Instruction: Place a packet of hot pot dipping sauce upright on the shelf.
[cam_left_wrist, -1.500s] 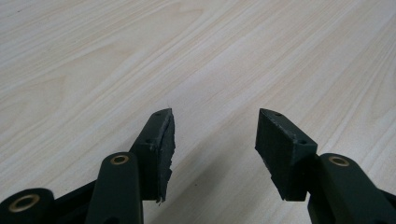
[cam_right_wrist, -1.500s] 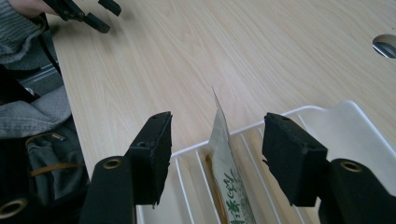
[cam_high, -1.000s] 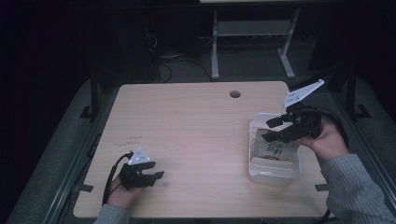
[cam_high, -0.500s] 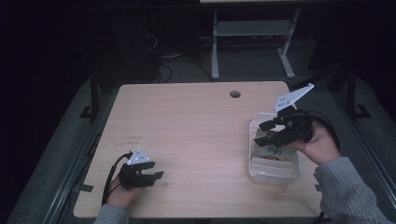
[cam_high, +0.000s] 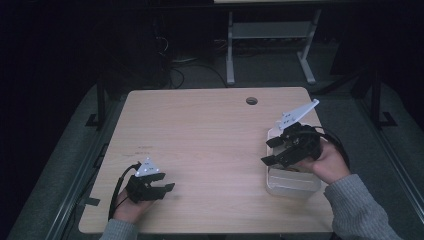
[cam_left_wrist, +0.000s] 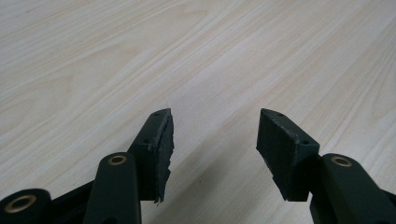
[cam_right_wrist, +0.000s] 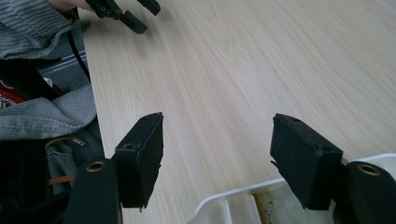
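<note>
On the dark floor stands the worktop (cam_high: 210, 150), a light wooden board with a round cable hole (cam_high: 251, 100) near its far edge. Most of its surface is bare.

At the right side of the worktop, close to the near edge, sits a white plastic container (cam_high: 295, 184). It is open on top and has a pale rim; in the right gripper view a corner of this rim (cam_right_wrist: 243, 196) comes in at the bottom. What lies inside it I cannot tell.

Over the far half of the container hangs the right gripper (cam_high: 272, 151), held in the person's right hand (cam_high: 330, 162). It is raised above the rim and points to the left, toward the middle of the worktop. Its jaws are spread wide and nothing is between them; the right gripper view shows bare wood in the gap. A grey plate (cam_high: 298, 115) stands up on its top.

Near the front left corner rests the left gripper (cam_high: 165, 189), low over the worktop, held in the left hand (cam_high: 127, 210). Its jaws are also spread apart and hold nothing, with only wood grain between them in the left gripper view. It is well apart from the container.
</note>
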